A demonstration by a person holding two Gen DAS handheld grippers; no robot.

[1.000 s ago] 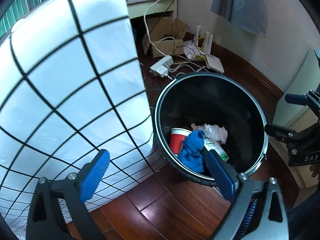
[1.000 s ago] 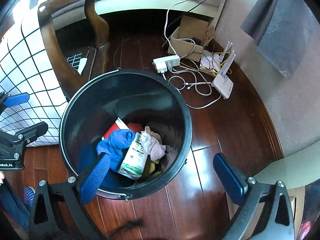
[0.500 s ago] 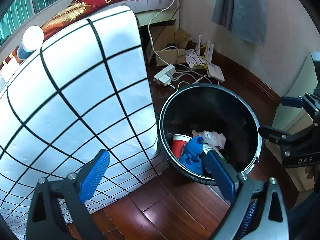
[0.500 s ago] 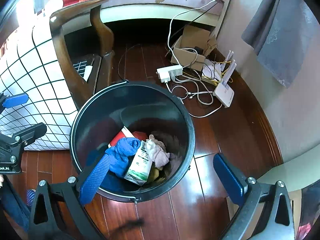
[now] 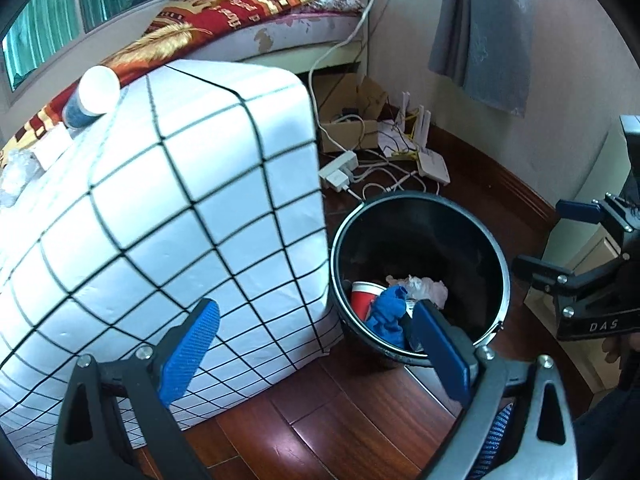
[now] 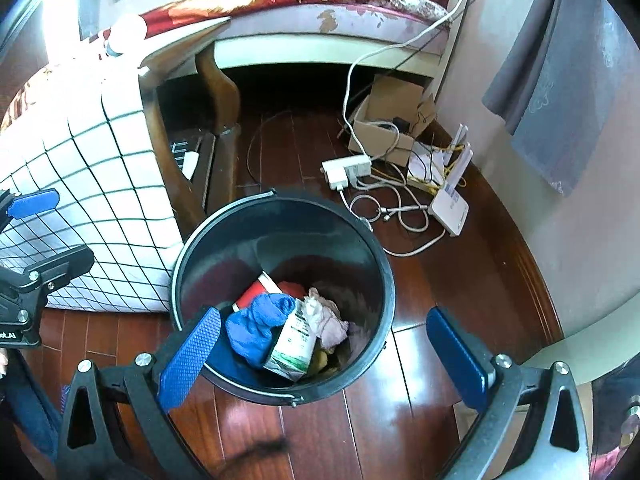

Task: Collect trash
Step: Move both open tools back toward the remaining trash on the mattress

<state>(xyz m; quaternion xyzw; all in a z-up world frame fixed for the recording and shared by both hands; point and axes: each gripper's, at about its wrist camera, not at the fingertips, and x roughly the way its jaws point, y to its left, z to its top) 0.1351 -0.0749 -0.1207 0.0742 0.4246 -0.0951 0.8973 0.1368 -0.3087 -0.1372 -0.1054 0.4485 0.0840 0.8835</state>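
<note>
Beside grid-cloth table (image 5: 180, 184): black bin (image 6: 384, 280) holding blue cloth (image 6: 256, 320), carton (image 6: 294, 340), red cup (image 5: 362, 300); left gripper (image 5: 316, 354), right gripper (image 6: 324, 356) spread wide, empty, presumably after dropping trash.

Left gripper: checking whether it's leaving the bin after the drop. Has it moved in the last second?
Yes. The left gripper has pulled up and back: the black bin looks smaller, and more tabletop shows.
</note>
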